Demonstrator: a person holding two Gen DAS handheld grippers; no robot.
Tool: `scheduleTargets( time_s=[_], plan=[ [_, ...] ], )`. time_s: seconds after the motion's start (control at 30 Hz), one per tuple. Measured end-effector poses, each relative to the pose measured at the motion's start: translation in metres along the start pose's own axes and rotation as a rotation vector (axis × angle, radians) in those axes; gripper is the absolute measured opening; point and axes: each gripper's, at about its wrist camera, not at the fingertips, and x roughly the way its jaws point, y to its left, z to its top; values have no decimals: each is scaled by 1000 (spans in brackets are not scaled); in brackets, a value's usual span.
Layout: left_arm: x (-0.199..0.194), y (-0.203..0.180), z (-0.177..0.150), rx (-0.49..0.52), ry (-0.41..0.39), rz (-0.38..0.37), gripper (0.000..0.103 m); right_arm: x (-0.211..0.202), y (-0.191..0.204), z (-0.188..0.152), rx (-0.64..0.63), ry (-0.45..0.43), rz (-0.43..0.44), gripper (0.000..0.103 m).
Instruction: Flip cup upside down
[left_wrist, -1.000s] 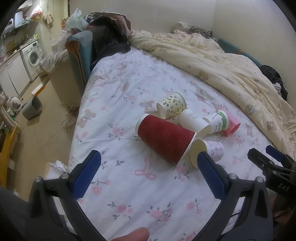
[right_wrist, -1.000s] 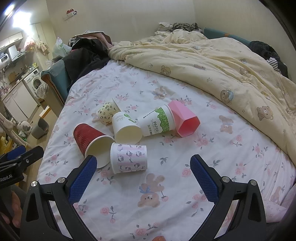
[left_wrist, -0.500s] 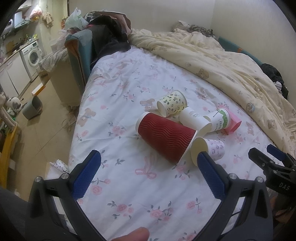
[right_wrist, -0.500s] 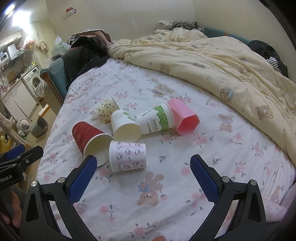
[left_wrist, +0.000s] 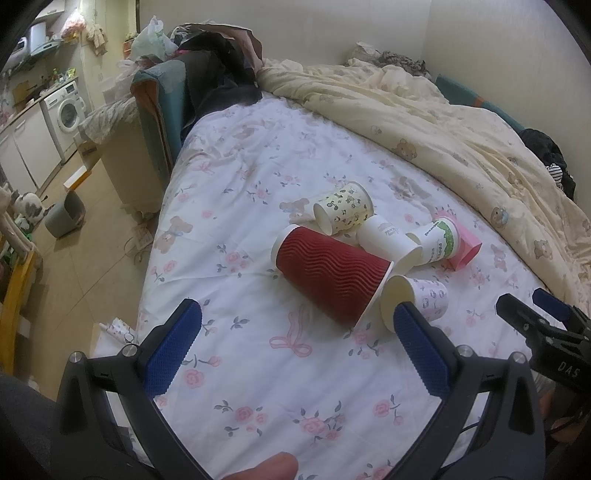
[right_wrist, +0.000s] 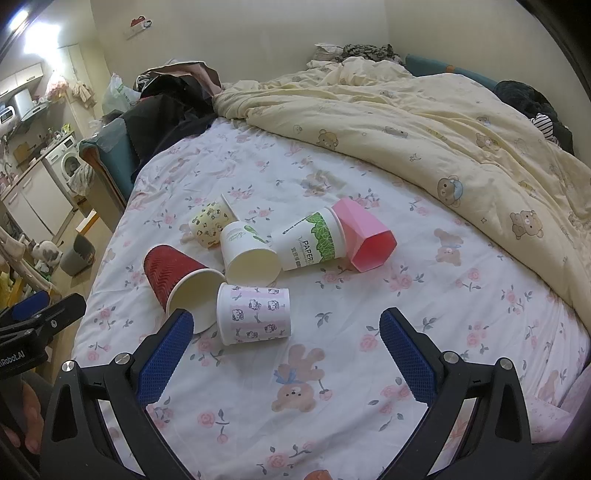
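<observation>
Several paper cups lie on their sides in a cluster on the floral bed sheet (left_wrist: 240, 369). A red ribbed cup (left_wrist: 330, 275) (right_wrist: 173, 277) is nearest the left side. A pink kitty-print cup (right_wrist: 255, 314) (left_wrist: 417, 301) lies in front. A plain white cup (right_wrist: 249, 251), a green-banded cup (right_wrist: 308, 242), a pink faceted cup (right_wrist: 365, 238) and a yellow patterned cup (left_wrist: 343, 206) lie behind. My left gripper (left_wrist: 295, 349) is open and empty, short of the red cup. My right gripper (right_wrist: 286, 354) is open and empty, just short of the kitty cup.
A cream bear-print duvet (right_wrist: 443, 140) is bunched along the right and far side of the bed. The bed's left edge (left_wrist: 147, 277) drops to the floor, where a grey bin (left_wrist: 64, 218) stands. Dark clothes (left_wrist: 218, 70) pile at the head.
Both grippers have drifted slightly nearer the cups and stay open. The cups have not moved.
</observation>
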Motion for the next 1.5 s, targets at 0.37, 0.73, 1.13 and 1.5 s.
scheduleTargets(
  time_s=[0.37, 0.73, 1.13, 1.5],
  plan=[
    [-1, 1, -1, -1, -4, 3, 102, -1, 3, 1, -8, -3, -5, 103],
    [-2, 3, -2, -20, -11, 12, 103, 1, 4, 0, -3, 4, -4, 103],
    [3, -3, 15, -16, 60, -10, 103, 3, -6, 2, 27, 17, 4, 103],
    [105, 10, 51, -301, 404, 16, 102, 8, -22, 3, 81, 48, -11, 103]
  ],
)
